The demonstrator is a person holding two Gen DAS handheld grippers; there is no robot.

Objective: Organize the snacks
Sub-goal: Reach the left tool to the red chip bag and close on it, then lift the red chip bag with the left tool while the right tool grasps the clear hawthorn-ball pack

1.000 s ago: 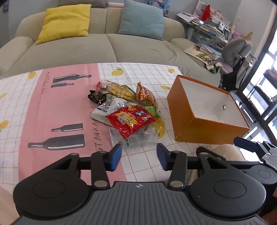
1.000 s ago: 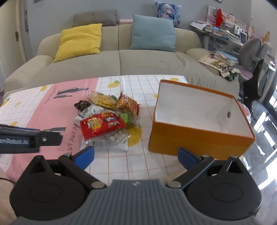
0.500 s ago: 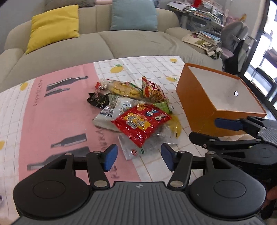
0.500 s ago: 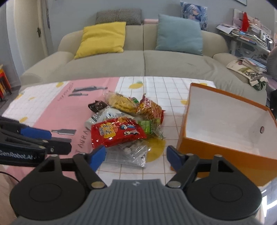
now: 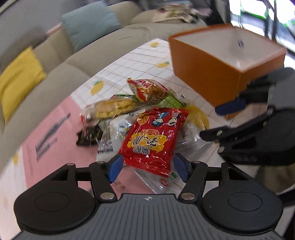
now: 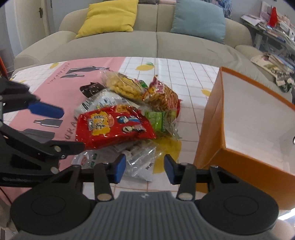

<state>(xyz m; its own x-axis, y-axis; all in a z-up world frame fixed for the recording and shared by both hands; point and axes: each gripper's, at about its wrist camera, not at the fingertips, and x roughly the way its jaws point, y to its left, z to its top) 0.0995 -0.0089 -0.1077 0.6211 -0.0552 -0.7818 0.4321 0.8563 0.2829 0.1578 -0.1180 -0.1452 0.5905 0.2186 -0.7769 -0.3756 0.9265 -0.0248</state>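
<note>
While both grippers hang over the snack heap:
Left gripper [image 5: 146, 167]: jaws opening, blue pads standing either side of the near end of the red snack bag [image 5: 154, 137], not seen pressing on it; nothing held.
Right gripper [image 6: 144, 167]: jaws closing, pads apart above the clear plastic packet [image 6: 140, 160]; no grip on it visible.
Red snack bag: topmost in the pile, cartoon print facing up, lying over the clear plastic packet and a white packet [image 6: 100, 101].
Yellow puff bag [image 6: 123, 85]: at the far side of the pile, touching the orange-red crisp bag [image 6: 163, 96].
Green packet [image 6: 155, 121]: between the red snack bag and the crisp bag, partly tucked under both.
Dark wrapper [image 6: 91, 88]: at the far left edge of the heap, on the pink stripe.
Orange box [image 6: 212, 118]: open-topped, white inside, standing to the right of the pile, near but not touching it.
Tablecloth [image 6: 177, 73]: white grid with lemons, one pink band with bottle prints.
Sofa [image 6: 143, 42]: behind the table, carrying a yellow cushion [image 6: 108, 16] and a teal cushion [image 6: 199, 20].
Left wrist view: blurred, so small print unreadable.
</note>
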